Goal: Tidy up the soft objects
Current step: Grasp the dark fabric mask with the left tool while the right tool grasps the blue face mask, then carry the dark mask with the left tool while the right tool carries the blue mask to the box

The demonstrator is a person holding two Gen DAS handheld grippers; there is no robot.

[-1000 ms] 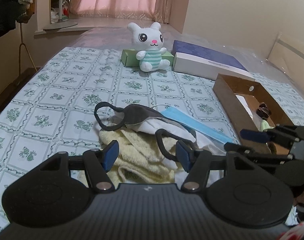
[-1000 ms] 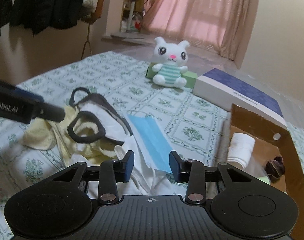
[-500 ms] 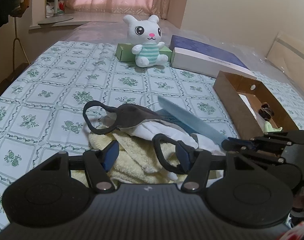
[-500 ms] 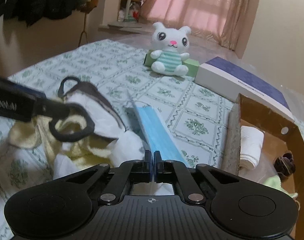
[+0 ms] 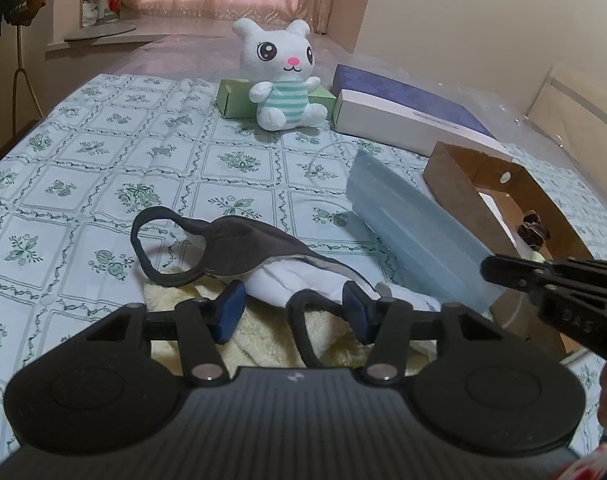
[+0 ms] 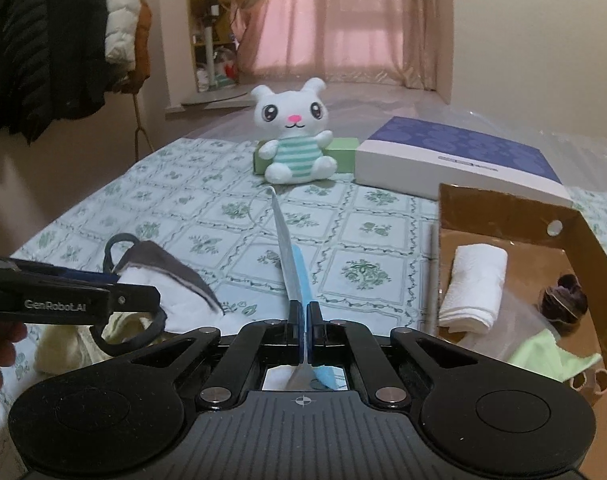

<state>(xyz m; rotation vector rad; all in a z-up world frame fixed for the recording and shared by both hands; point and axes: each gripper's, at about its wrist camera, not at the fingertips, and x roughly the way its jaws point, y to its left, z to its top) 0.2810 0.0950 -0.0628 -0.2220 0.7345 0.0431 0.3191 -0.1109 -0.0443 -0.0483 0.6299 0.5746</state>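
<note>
My right gripper [image 6: 304, 312] is shut on a blue face mask [image 6: 287, 256] and holds it lifted off the bed, edge-on in the right wrist view and flat in the left wrist view [image 5: 415, 236]. My left gripper [image 5: 293, 310] is open over a pile: a dark grey mask [image 5: 239, 248] with ear loops, a white cloth [image 5: 303, 284] and a yellow towel [image 5: 263, 332]. The right gripper [image 5: 499, 272] shows in the left wrist view beside a brown cardboard box [image 6: 503, 204].
The box holds a rolled white towel [image 6: 475, 284], a green cloth [image 6: 543, 352] and a dark scrunchie [image 6: 563, 296]. A white plush bunny [image 6: 295, 140], a green box [image 6: 343, 154] and a purple-topped box [image 6: 455, 156] stand at the back. Coats [image 6: 43, 40] hang left.
My right gripper shut on the blue mask and raised it off the pile toward the box side. My left gripper stayed open and moved forward over the pile.
</note>
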